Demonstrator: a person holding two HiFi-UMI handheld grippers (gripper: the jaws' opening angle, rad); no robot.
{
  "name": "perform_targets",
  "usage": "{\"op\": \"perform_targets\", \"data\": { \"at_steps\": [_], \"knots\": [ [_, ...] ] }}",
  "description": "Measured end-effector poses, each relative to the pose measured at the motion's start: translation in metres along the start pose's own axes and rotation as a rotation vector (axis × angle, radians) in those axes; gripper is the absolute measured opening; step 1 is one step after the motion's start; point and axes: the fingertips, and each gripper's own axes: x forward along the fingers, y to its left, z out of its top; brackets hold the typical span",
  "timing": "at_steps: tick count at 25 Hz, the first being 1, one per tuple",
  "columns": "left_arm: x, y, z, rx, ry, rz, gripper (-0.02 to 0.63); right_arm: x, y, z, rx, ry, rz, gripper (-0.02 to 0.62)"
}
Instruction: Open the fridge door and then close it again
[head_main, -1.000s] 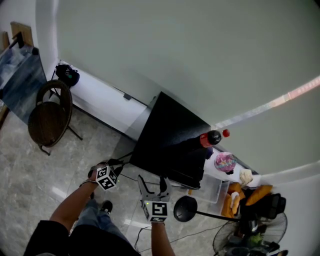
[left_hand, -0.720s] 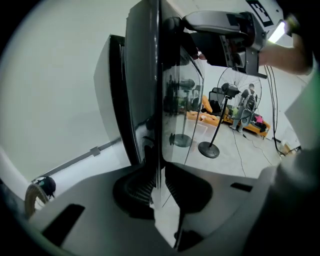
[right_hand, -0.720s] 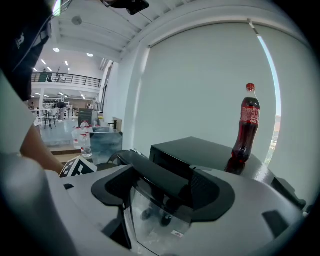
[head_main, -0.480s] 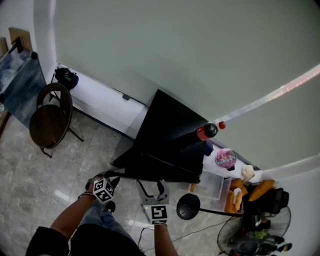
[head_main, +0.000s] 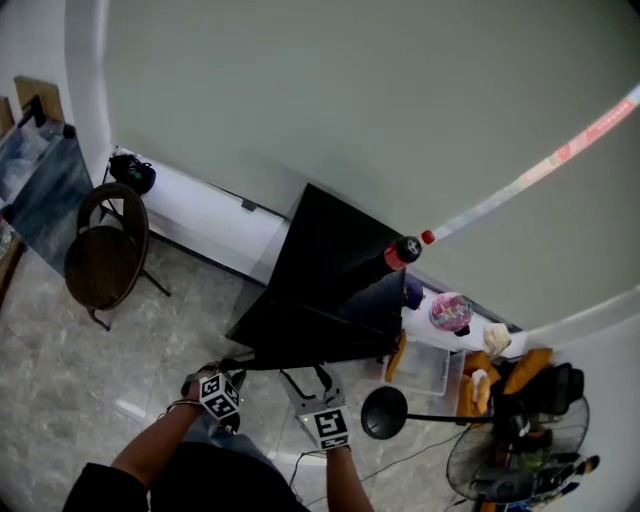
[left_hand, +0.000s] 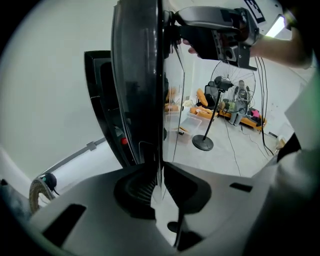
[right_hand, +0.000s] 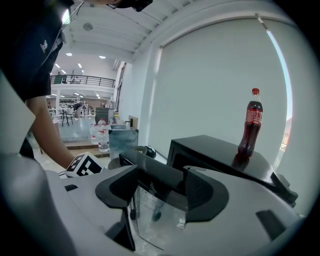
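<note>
A small black fridge (head_main: 340, 265) stands against the wall, a cola bottle (head_main: 400, 250) on top, and its glass door (head_main: 300, 345) is swung out toward me. My left gripper (head_main: 232, 368) is shut on the door's free edge (left_hand: 150, 75), which runs straight up between its pads (left_hand: 137, 186). My right gripper (head_main: 306, 378) is a little to the right. Its jaws are closing with the door's top edge (right_hand: 160, 172) between them, and the pads (right_hand: 200, 189) stand just off it. The right gripper view also shows the bottle (right_hand: 251, 122) and the fridge top (right_hand: 220, 152).
A round dark chair (head_main: 105, 250) sits at the left by a low white wall ledge (head_main: 200, 205). Right of the fridge are a clear plastic box (head_main: 430, 365), a stand with a round black base (head_main: 385, 412), a floor fan (head_main: 505, 465) and assorted clutter. Cables lie on the tiled floor.
The door has swung further open toward me. Both grippers have drawn back with it, lower in the head view. The right jaws have narrowed.
</note>
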Motion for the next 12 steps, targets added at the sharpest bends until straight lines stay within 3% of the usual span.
{"op": "perform_targets", "data": {
  "at_steps": [6, 12],
  "knots": [
    [-0.005, -0.022, -0.004, 0.036, 0.021, 0.012, 0.046, -0.017, 0.009, -0.004, -0.015, -0.007, 0.000, 0.273],
    [-0.007, -0.045, -0.011, 0.014, 0.027, 0.026, 0.043, -0.034, 0.017, -0.015, -0.015, -0.012, 0.009, 0.274]
  ]
}}
